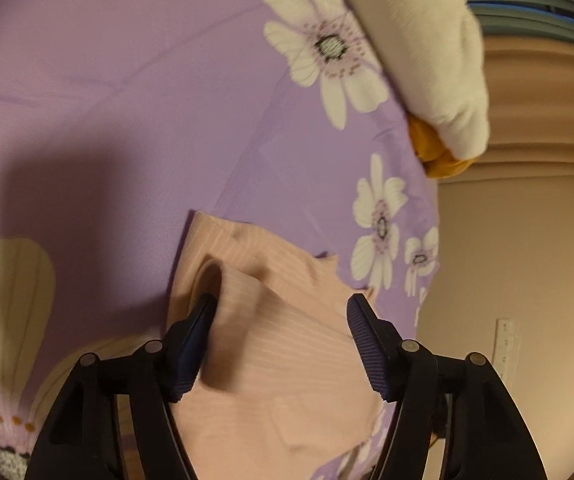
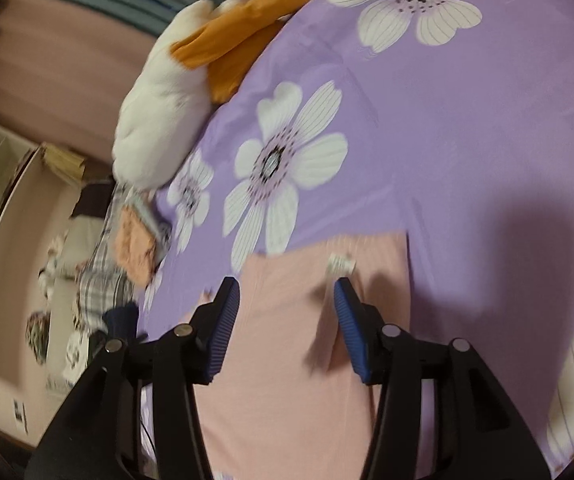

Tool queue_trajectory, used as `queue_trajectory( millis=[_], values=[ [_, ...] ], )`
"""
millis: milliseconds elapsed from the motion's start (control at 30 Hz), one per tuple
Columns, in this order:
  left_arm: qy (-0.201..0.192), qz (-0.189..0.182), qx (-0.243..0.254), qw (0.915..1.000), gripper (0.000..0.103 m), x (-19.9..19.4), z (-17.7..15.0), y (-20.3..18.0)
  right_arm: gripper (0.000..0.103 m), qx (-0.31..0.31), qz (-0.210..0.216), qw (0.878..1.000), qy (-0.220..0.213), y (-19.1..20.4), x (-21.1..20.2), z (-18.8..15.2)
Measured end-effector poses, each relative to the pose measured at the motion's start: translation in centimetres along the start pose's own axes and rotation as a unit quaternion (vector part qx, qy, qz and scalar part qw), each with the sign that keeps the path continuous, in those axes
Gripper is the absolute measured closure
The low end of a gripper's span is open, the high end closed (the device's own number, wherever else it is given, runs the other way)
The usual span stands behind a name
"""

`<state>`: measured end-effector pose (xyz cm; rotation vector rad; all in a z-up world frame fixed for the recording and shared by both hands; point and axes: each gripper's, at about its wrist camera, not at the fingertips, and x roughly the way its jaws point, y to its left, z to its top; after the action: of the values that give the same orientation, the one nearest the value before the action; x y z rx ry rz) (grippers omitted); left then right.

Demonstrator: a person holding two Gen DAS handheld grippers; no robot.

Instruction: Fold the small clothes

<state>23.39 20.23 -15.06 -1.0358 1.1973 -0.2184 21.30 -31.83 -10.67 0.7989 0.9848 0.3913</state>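
A small pale pink ribbed garment (image 1: pixel 279 344) lies on a purple bedsheet with white flowers (image 1: pixel 127 100). My left gripper (image 1: pixel 281 310) is open, its jaws wide apart over the garment, with a raised fold of cloth against the left finger (image 1: pixel 195 332). In the right wrist view the same pink garment (image 2: pixel 287 340) lies flat with a small white label (image 2: pixel 341 266) near its far edge. My right gripper (image 2: pixel 287 292) is open just above the garment, holding nothing.
A white and orange plush toy (image 1: pixel 427 60) lies at the bed's edge, also seen in the right wrist view (image 2: pixel 175 92). Beyond the edge are a plaid cloth and an orange cloth (image 2: pixel 135 248), floor and pink curtains (image 1: pixel 547 100).
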Motion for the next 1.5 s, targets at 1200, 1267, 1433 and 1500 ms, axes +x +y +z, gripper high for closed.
queue_trajectory(
  millis=[1200, 1267, 1433, 1500],
  values=[
    [-0.086, 0.017, -0.035, 0.9956, 0.050, -0.5, 3.8, 1.1, 0.060, 0.033, -0.042, 0.997, -0.057, 0.6, 2.9, 3.4],
    [-0.087, 0.022, -0.006, 0.9960, 0.050, -1.1, 3.0, 0.5, 0.061, -0.011, -0.051, 0.998, -0.044, 1.7, 2.2, 2.3],
    [-0.061, 0.069, 0.124, 0.9879, 0.050, -0.7, -1.3, -2.2, 0.074, -0.119, -0.093, 0.988, -0.018, 3.8, 1.5, -2.0],
    [-0.044, 0.085, 0.175, 0.9798, 0.051, 0.1, -3.9, -3.1, 0.077, -0.147, -0.108, 0.983, -0.008, 4.0, 1.3, -3.7]
  ],
)
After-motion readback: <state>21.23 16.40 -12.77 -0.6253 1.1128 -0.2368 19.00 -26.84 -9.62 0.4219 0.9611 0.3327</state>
